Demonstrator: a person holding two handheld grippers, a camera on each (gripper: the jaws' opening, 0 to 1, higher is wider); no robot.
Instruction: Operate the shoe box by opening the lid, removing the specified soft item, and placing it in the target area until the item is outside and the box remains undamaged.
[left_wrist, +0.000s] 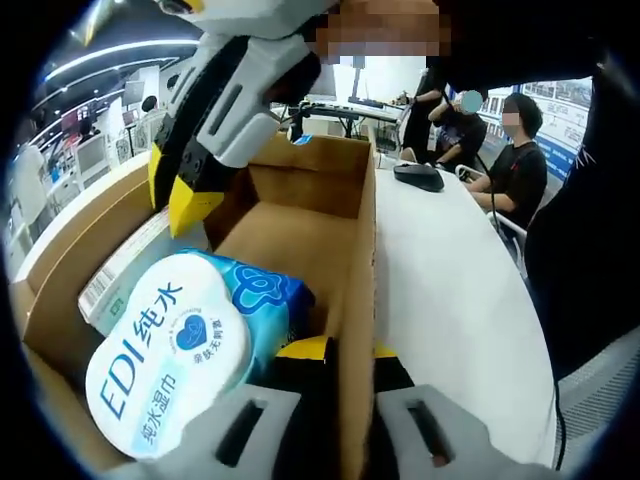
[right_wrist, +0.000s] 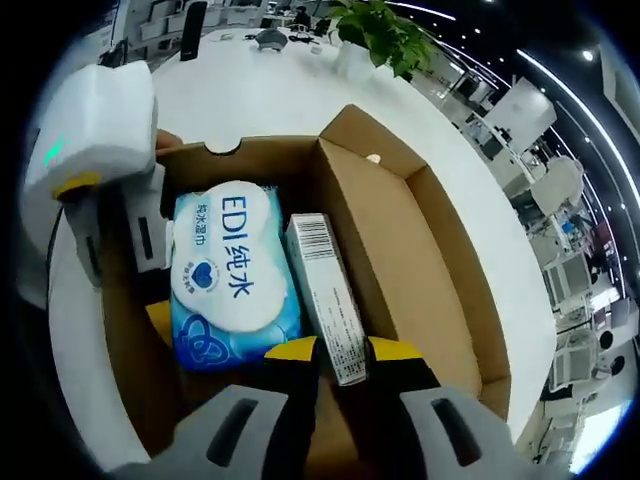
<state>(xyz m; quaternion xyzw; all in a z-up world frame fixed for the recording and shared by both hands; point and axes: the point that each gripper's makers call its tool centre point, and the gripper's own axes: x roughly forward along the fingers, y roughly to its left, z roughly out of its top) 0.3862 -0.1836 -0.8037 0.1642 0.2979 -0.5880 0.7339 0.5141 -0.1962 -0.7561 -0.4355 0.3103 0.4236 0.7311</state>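
Down inside the open shoe box (right_wrist: 420, 250) on the white table (right_wrist: 260, 95), the soft wet wipes pack (right_wrist: 232, 270) lies beside a small carton (right_wrist: 325, 295), so the right gripper (right_wrist: 345, 350), fingers slightly apart and empty, should pinch the pack's edge gently while the left gripper (left_wrist: 330, 352) holds the box wall.

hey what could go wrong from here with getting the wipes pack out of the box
1. The right gripper has its jaws around the end of the slim white carton beside the wet wipes pack, so it may lift the wrong item.
2. The left gripper straddles the cardboard box wall; pulling there could bend or tear it.
3. Both grippers crowd the box interior and could collide.
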